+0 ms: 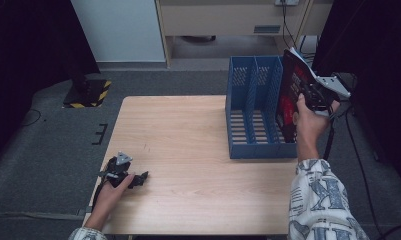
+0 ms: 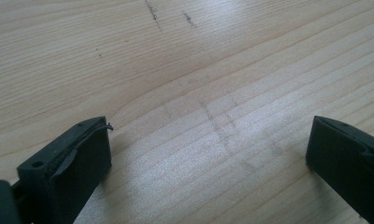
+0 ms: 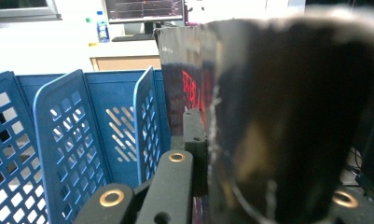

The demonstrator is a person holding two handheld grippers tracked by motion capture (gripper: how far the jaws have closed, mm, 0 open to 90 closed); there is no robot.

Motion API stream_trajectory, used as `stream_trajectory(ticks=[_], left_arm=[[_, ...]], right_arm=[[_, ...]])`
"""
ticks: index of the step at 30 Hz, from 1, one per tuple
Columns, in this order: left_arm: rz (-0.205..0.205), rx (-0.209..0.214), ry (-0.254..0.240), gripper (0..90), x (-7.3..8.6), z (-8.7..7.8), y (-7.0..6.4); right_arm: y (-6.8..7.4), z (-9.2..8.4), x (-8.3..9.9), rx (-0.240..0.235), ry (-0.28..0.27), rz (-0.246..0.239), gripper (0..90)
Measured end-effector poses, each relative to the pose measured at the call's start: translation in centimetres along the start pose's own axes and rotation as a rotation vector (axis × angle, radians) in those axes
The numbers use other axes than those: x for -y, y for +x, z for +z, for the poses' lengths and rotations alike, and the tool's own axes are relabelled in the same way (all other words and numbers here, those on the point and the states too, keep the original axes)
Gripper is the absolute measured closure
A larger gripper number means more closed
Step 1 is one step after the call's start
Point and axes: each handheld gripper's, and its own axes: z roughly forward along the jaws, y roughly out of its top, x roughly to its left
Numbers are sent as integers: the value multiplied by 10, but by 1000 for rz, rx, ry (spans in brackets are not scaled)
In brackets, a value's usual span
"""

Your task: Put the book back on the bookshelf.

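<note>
Over far-right slot of blue file rack [image 1: 253,130]: right gripper [image 1: 308,96] jaws clamped on dark magazine [image 1: 290,100]; could snag divider if tilted. Left gripper [image 1: 138,179] jaws wide, resting on bench [image 1: 188,150].

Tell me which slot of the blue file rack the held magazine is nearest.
The rightmost slot of the blue file rack: the magazine, clamped in the right gripper, stands at its outer side.

Pale wood-grain table [image 1: 188,150] with a soft sheen, perforated blue plastic file rack [image 1: 250,100], glossy dark book cover [image 1: 290,95], matt black gripper jaws
</note>
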Motion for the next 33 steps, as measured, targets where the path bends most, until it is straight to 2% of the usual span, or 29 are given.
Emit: stream_trajectory(ticks=[22, 33], left_arm=[[0, 0, 0, 0, 0, 0, 0], [0, 0, 0, 0, 0, 0, 0]], right_arm=[[2, 3, 13, 4, 20, -19, 870], [-1, 4, 21, 9, 26, -6, 870]])
